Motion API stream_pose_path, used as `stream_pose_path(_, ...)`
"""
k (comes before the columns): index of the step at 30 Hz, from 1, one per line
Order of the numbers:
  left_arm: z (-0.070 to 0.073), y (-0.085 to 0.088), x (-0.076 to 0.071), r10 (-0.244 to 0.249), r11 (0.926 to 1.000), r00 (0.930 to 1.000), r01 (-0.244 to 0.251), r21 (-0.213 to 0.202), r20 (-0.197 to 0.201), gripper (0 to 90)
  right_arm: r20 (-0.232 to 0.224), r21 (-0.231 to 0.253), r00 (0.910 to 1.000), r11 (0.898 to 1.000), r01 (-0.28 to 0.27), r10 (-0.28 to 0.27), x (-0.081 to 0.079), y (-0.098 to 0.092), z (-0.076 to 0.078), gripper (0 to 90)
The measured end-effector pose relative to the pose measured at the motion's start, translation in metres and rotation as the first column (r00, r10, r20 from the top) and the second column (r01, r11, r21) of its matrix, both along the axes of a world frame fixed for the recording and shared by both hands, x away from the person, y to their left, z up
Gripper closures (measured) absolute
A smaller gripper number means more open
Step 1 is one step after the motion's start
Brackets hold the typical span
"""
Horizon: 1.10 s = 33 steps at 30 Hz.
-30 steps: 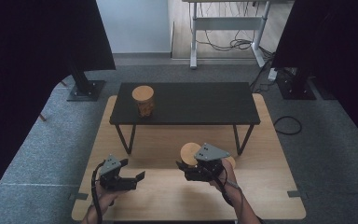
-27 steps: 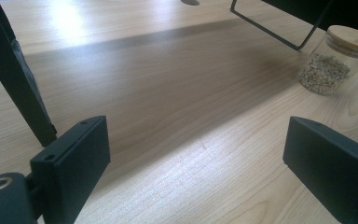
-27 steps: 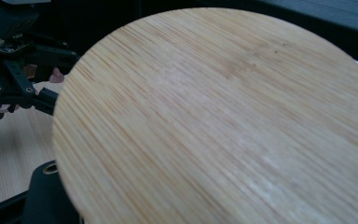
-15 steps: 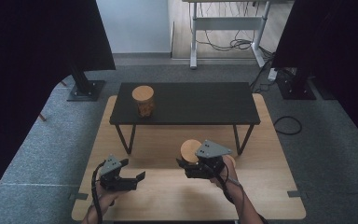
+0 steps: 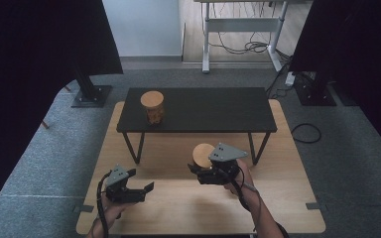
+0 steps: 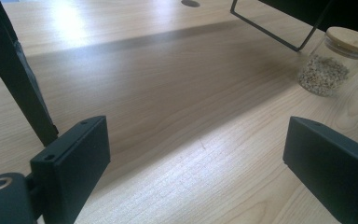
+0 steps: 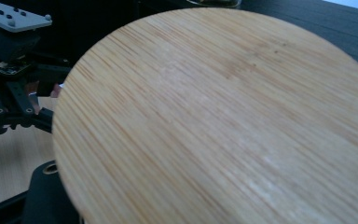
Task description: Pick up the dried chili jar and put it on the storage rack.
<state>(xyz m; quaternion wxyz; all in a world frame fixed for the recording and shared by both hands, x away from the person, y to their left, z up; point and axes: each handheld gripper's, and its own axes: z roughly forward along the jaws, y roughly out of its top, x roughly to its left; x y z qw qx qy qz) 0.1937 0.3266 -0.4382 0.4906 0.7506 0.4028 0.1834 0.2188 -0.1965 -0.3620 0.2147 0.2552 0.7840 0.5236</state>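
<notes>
**A:** Two grippers over the pale wooden table (image 5: pixel 287 208), nearest the person's edge. The left gripper (image 5: pixel 140 191) sits low at the front left, jaws spread wide with nothing but bare tabletop between them.

**B:** And the right gripper (image 5: pixel 204 171)?

**A:** Just beyond it and toward the middle, clamped on a jar with a round bamboo lid (image 5: pixel 203 154). From the right gripper view that lid (image 7: pixel 223 121) looms huge, grain running across it, with the left gripper (image 7: pixel 14 102) off to the side behind.

**B:** What is the left gripper view picking up?

**A:** Between its parted jaws, open wood; farther off, the held glass jar (image 6: pixel 332 63) with pale grains at its bottom, lid on.

**B:** Beyond that?

**A:** A low black bench (image 5: pixel 213 111) stands across the table's far half on thin legs. On its left end stands a second jar (image 5: pixel 152 106), upright, also lidded in bamboo, well apart from both grippers.
</notes>
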Motion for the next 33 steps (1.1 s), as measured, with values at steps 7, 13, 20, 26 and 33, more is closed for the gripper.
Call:
stream_pose_path(7,0.0,-0.001,0.0,-0.004,1.0,1.0,0.004,0.002,-0.003,6.6,0.002,0.019,1.0,1.0,-0.008,0.008,0.004,-0.005,0.003,25.0)
stream_pose_path(13,0.0,0.0,0.0,-0.003,1.0,1.0,0.003,0.002,-0.001,6.6,0.007,0.003,1.0,1.0,-0.003,0.003,0.006,-0.004,0.008,25.0)
stream_pose_path(20,0.0,0.0,0.001,-0.005,1.0,1.0,0.005,0.003,-0.002,6.6,0.017,-0.006,0.9999,1.0,0.0,0.0,0.009,-0.004,0.016,25.0)
stream_pose_path(26,0.0,0.001,0.001,-0.003,1.0,1.0,0.003,0.0,-0.001,6.6,0.027,-0.015,0.9996,1.0,0.003,-0.003,0.012,-0.003,0.023,25.0)
stream_pose_path(33,0.0,0.001,0.001,-0.005,1.0,1.0,0.005,-0.001,-0.001,6.6,0.037,-0.016,0.9993,1.0,0.004,-0.003,0.016,-0.002,0.029,25.0)
